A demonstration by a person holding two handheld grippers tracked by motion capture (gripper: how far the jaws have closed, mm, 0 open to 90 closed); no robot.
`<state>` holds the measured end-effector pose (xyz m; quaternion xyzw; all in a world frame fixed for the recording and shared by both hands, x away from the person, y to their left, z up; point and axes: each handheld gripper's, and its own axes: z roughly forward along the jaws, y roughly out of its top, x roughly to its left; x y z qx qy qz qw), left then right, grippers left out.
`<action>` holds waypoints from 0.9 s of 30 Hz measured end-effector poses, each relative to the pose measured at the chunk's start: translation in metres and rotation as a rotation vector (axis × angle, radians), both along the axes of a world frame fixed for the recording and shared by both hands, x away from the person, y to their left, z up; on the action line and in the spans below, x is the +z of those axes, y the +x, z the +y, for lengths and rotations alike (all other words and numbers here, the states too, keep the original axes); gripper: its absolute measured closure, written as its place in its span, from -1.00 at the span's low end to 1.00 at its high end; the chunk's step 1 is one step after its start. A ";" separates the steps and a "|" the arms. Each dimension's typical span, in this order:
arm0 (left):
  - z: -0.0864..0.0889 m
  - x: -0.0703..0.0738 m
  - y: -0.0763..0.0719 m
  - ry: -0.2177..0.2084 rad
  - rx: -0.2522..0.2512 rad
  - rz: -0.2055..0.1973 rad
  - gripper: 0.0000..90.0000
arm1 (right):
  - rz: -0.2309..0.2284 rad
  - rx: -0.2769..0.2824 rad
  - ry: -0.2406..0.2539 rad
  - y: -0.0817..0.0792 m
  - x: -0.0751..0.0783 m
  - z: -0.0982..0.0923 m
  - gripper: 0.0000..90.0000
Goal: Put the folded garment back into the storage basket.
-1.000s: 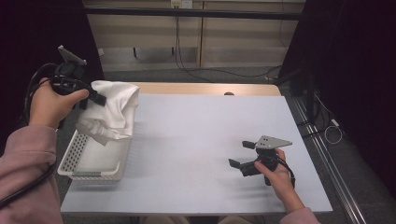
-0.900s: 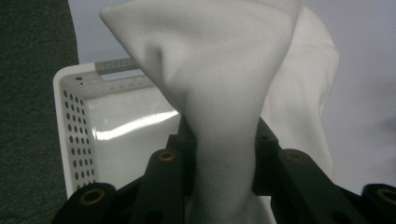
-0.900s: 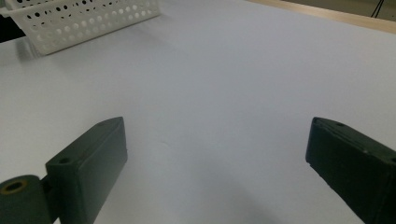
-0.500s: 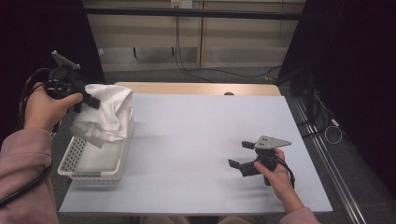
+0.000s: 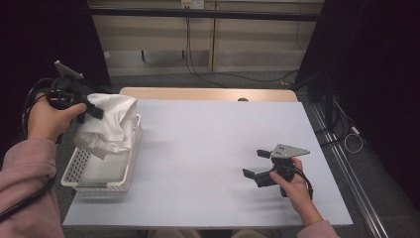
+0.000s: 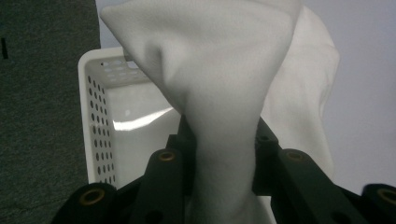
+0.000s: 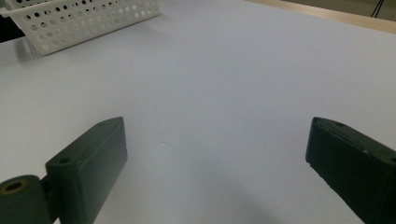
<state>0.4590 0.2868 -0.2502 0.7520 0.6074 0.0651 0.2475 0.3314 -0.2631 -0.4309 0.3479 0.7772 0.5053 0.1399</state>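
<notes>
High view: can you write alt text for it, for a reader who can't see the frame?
The left gripper holds a bunched white cloth above a white perforated basket at the left edge of a pale table. The right gripper rests on the table at the right, jaws open and empty.

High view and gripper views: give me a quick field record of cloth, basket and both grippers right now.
cloth: white cloth, bunched, hanging from the left gripper over the basket
basket: white perforated basket at the table's left edge, lower cloth end at its far part
left gripper: shut on cloth, pinched between the jaws in the left gripper view
right gripper: right gripper open, nothing between the jaws, low over the table at the near right
likely next: lower cloth into basket
</notes>
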 end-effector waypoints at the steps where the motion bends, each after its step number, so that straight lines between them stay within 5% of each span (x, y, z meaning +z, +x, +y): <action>1: 0.001 -0.001 0.000 0.002 -0.006 -0.004 0.61 | 0.000 0.001 -0.001 0.000 0.000 0.000 -0.88; 2: 0.005 0.000 0.000 0.029 -0.054 0.015 0.61 | 0.000 0.002 -0.001 0.000 0.000 0.000 -0.88; 3: 0.001 -0.003 -0.001 0.010 0.007 -0.018 0.61 | -0.001 0.001 -0.001 0.000 0.000 0.000 -0.88; 12: 0.010 -0.013 -0.001 0.014 0.005 0.011 0.61 | 0.001 0.003 0.000 0.000 0.000 0.001 -0.88; 14: 0.014 -0.014 -0.001 0.041 -0.047 0.031 0.61 | 0.000 0.002 0.000 0.000 0.000 0.001 -0.88; 15: 0.011 -0.017 -0.001 0.022 0.002 0.006 0.61 | 0.001 0.002 0.001 0.000 0.000 0.001 -0.88; 23: 0.013 -0.025 -0.002 0.009 -0.014 0.013 0.60 | 0.001 0.002 0.000 0.000 0.000 0.001 -0.88; 24: 0.015 -0.025 -0.002 0.032 -0.042 0.031 0.60 | 0.001 0.002 0.002 0.000 0.000 0.001 -0.88; 27: 0.014 -0.030 -0.002 0.017 -0.009 0.013 0.60 | -0.003 0.006 0.001 0.000 0.000 0.001 -0.88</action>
